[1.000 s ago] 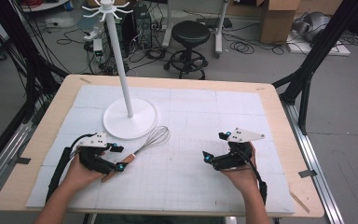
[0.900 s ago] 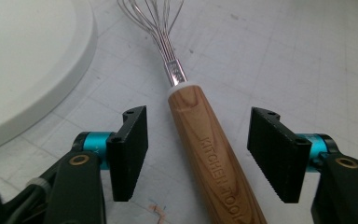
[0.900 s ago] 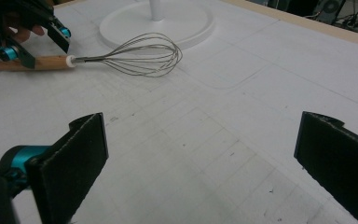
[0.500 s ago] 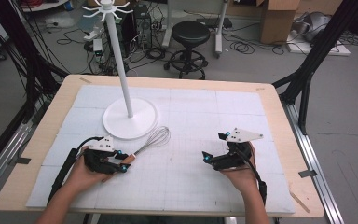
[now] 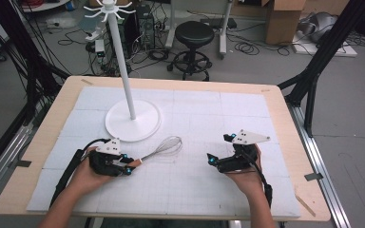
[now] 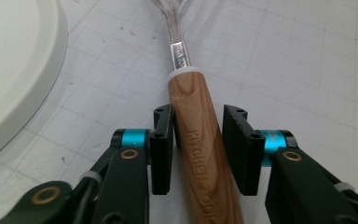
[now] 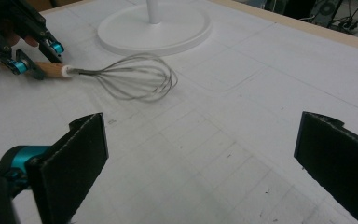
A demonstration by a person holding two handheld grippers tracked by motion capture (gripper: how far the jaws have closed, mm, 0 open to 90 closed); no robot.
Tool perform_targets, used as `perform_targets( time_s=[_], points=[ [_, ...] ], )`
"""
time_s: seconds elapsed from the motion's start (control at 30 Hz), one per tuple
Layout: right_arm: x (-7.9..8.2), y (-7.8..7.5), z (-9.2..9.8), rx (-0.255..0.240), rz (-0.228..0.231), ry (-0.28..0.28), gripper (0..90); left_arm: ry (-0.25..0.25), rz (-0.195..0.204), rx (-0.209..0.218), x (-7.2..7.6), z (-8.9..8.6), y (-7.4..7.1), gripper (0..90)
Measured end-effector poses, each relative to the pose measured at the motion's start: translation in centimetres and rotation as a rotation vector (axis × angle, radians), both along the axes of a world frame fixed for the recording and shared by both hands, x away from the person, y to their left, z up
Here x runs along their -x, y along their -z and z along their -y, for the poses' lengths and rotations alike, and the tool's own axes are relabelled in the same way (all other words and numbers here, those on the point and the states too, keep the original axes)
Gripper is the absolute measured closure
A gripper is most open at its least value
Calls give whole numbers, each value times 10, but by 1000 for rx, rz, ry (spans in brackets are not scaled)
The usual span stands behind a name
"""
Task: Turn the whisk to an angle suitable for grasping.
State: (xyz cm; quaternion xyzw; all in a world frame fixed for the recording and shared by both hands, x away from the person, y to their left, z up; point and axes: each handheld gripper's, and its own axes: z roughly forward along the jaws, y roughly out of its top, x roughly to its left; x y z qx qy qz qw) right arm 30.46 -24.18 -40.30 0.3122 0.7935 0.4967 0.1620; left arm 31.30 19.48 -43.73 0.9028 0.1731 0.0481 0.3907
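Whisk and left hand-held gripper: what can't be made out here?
- Whisk: left gripper view, handle end cut off by the bottom edge, wire loops by the top.
- Left hand-held gripper: high view, too small to tell pad contact.
- Stand: high view, top hooks clipped by the top edge.

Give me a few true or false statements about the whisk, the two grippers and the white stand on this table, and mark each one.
1. The left gripper has its jaws around the whisk handle. True.
2. The whisk hangs from the white stand. False: it lies on the table mat.
3. The right gripper holds the whisk. False: its jaws are wide open with nothing between them.
4. The whisk's handle is wooden. True.
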Motion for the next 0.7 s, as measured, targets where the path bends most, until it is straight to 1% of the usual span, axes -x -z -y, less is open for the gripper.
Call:
perform_targets(
  time_s=[0.07, 0.1, 0.17, 0.23, 0.3, 0.37, 0.47, 0.5, 0.53, 0.67, 0.7],
  points=[
    [0, -1, 0, 0, 5, 0, 14, 2, 12, -3, 0, 2, 0, 672],
    [1, -1, 0, -1, 1, 2, 14, -1, 10, -5, 0, 2, -1, 674],
    [1, -2, 1, -3, 8, 1, 14, 2, 6, -8, 0, 2, -1, 676],
    [1, -2, 1, -3, 3, 4, 14, 1, 3, -4, 0, 2, -1, 681],
    [1, -2, 0, -4, 3, 5, 14, 16, -4, 0, 1, 4, -2, 695],
    [1, -2, 0, -1, 2, 2, 14, 23, -2, -6, 1, 5, -2, 701],
    [0, -2, 0, 2, 5, 3, 14, 41, 27, -31, 2, 11, -3, 701],
    [1, -2, 0, 2, 5, 0, 14, 43, 33, -29, 2, 13, -3, 701],
    [1, -3, 0, 1, 9, 2, 14, 50, 42, -36, 2, 14, -3, 701],
    [2, -4, 1, -3, 8, 5, 14, 39, 30, -30, 2, 14, -3, 695],
    [2, -4, 1, -1, 8, 4, 14, 36, 12, -36, 1, 12, -4, 692]
  ],
)
